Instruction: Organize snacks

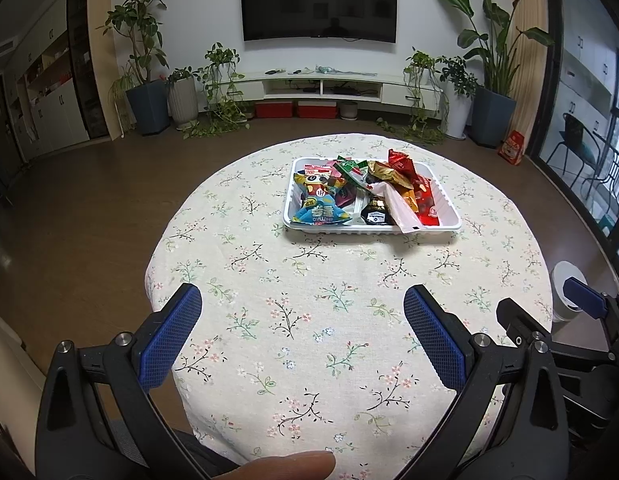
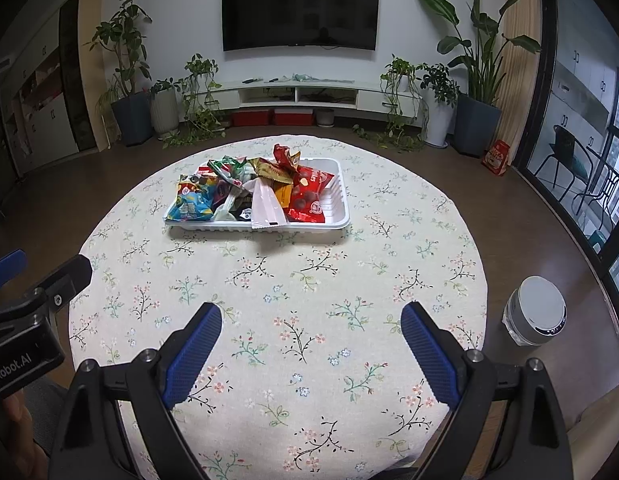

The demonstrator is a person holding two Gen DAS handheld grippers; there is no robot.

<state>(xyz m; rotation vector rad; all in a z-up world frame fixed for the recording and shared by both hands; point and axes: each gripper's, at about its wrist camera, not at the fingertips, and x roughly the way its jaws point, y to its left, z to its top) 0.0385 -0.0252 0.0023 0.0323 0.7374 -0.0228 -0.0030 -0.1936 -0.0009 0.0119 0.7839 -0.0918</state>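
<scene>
A white plastic tray (image 1: 445, 208) (image 2: 337, 200) stands on the far half of the round table with the floral cloth (image 1: 309, 320) (image 2: 293, 280). Several snack packets are piled in it: a blue packet (image 1: 319, 214) (image 2: 189, 208) at its left, a red packet (image 1: 425, 200) (image 2: 307, 192) at its right, and a white-pink sachet (image 1: 401, 210) (image 2: 265, 204) hanging over the near rim. My left gripper (image 1: 301, 304) hovers open over the near part of the table, well short of the tray. My right gripper (image 2: 311, 320) is open too, beside it on the right, empty.
A white cylindrical bin (image 2: 535, 310) (image 1: 565, 292) stands on the floor at the table's right edge. Behind the table are a TV (image 1: 317, 4), a low white console, red boxes and potted plants. A thumb (image 1: 285, 466) shows at the bottom of the left wrist view.
</scene>
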